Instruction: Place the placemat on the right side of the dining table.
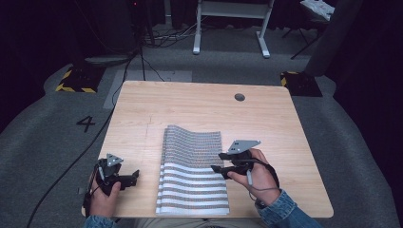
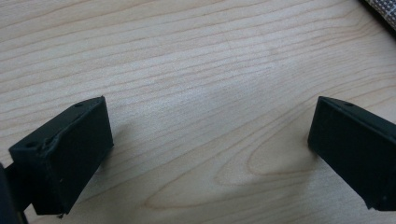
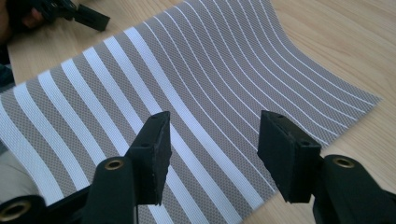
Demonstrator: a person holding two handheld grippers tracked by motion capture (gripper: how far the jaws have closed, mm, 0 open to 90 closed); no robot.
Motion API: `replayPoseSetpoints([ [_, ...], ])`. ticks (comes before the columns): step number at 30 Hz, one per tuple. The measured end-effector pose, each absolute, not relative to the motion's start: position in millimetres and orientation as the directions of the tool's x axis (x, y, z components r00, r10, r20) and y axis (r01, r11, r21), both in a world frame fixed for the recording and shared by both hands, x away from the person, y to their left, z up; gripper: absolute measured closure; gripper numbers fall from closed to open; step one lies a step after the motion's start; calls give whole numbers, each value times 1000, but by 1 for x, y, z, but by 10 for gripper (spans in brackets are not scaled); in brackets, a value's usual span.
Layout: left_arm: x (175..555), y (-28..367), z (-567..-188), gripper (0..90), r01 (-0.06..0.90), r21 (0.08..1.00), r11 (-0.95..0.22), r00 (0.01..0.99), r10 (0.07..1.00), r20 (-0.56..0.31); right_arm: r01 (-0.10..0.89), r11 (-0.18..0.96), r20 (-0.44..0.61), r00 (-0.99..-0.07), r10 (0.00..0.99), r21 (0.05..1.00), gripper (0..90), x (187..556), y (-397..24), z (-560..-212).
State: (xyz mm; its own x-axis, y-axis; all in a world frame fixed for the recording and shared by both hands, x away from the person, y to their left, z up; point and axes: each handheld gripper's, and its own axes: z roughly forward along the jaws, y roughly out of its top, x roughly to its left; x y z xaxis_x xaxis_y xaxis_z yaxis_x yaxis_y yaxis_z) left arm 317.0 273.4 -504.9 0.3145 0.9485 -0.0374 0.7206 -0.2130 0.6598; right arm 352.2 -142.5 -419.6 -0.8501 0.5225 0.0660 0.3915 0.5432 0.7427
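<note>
Striped mat (image 1: 192,173) lies mid-table (image 1: 199,102), bare wood around. Right gripper (image 1: 217,162) hovers released over its right edge; left gripper (image 1: 136,175) released, apart.

Woven striped mat (image 1: 192,171) on matt wooden table (image 1: 266,123).

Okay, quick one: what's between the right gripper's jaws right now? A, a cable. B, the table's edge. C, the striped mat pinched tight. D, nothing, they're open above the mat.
D: in the right gripper view the right gripper has its jaws apart with a clear gap, and the mat lies flat on the table beyond them, unpinched.
</note>
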Motion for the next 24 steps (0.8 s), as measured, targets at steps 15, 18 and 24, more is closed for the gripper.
replayPoseSetpoints([
  [15, 320, 272, -505, 0, 719, 660, -218, 323, 945, -40, 404, 562, 121, -874, 471, 722, 415, 357, -80, -420],
  [18, 320, 272, -505, 0, 719, 660, -218, 323, 946, -40, 412, 588, 129, -877, 462, 696, 406, 359, -58, -425],
  [24, 319, 272, -505, 0, 719, 661, -215, 319, 947, -40, 406, 614, 129, -887, 444, 677, 364, 362, -27, -432],
])
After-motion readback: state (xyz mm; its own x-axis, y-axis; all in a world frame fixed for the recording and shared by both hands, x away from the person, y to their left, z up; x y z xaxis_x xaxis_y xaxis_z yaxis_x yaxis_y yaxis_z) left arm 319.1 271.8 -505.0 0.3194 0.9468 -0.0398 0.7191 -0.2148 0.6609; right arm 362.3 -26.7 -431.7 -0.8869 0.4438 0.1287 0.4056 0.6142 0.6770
